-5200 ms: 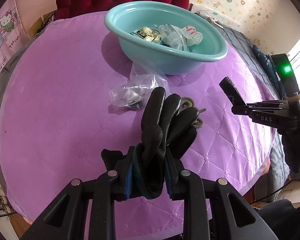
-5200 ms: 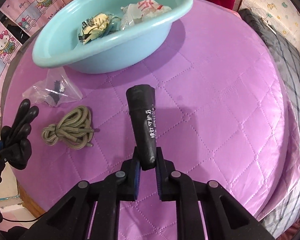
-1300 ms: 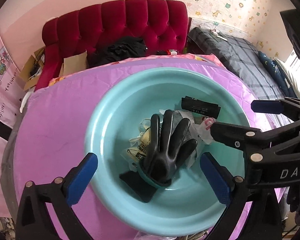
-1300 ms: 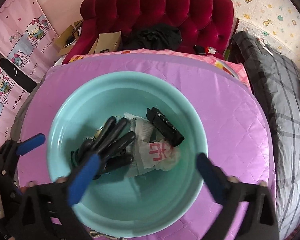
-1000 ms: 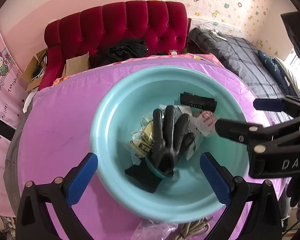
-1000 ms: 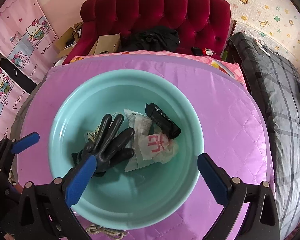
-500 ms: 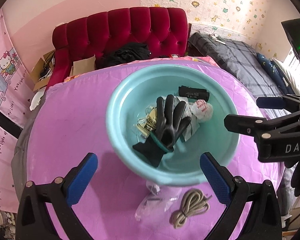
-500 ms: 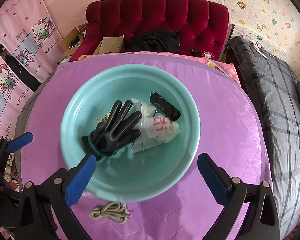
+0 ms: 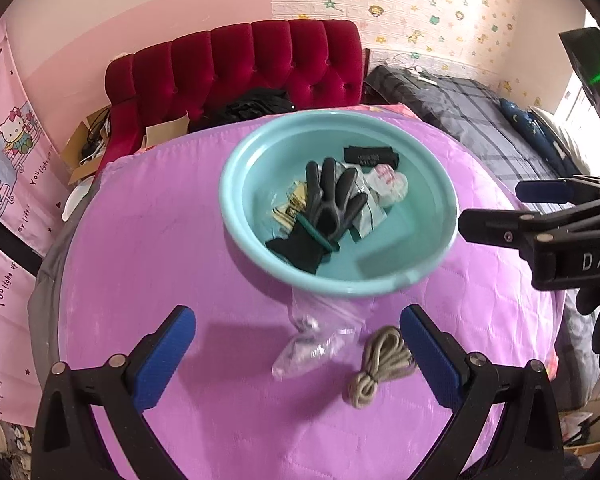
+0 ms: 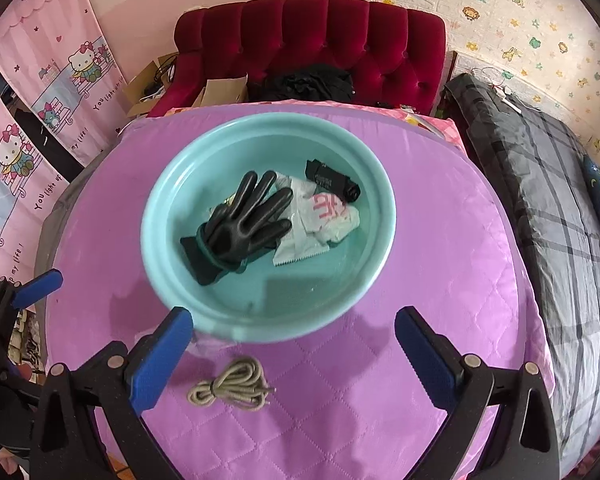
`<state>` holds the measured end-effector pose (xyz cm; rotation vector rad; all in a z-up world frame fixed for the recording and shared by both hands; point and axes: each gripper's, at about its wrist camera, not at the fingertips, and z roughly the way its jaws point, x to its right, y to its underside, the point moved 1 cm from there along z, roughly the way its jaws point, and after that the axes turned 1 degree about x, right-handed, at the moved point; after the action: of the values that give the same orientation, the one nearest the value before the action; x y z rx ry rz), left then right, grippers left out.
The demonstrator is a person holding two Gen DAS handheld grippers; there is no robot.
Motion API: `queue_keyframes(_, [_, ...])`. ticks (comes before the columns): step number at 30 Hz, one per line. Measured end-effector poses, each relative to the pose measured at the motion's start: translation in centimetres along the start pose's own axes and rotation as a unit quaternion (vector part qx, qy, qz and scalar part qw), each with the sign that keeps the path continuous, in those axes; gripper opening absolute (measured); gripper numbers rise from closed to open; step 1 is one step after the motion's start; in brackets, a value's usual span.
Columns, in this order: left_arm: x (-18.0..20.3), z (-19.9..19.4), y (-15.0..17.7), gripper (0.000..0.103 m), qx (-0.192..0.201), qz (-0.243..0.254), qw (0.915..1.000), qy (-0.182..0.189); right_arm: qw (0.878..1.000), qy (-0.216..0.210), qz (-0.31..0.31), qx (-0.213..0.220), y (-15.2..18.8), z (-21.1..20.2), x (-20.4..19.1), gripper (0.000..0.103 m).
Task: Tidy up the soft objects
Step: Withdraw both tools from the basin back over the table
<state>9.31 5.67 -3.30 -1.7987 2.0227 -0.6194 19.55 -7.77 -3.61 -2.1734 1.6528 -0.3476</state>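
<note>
The teal basin [image 10: 384,240] on the purple quilted table [image 10: 440,312] holds a black glove [image 10: 246,224] lying on a white printed packet [image 10: 320,216], with a rolled black item [image 10: 332,182] just beside; yellowish wrappers under the glove are hard to make out. Outside, near the basin's front rim, lie a clear plastic bag [image 9: 316,344], blurred, and a coiled cord [image 10: 232,386]. Left gripper [image 9: 298,356] and right gripper [image 10: 290,354] both hang spread wide and empty above the table's near edge.
</note>
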Motion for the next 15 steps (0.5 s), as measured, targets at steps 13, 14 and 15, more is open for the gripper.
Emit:
queue_keyframes(13, [0.2, -1.1, 6.4, 0.103, -0.002, 0.009, 0.9998, 0.016, 1.0, 0.001, 0.019, 0.018, 6.3, -0.3, -0.8, 0.103])
queue_keyframes(14, [0.1, -1.1, 6.8, 0.103, -0.002, 0.009, 0.9998, 0.016, 1.0, 0.005, 0.019, 0.02, 6.9, -0.3, -0.9, 0.103])
queue_keyframes(15, [0.1, -1.2, 7.1, 0.103, -0.001, 0.009, 0.9998, 0.015, 1.0, 0.006, 0.019, 0.022, 7.2, -0.3, -0.9, 0.103])
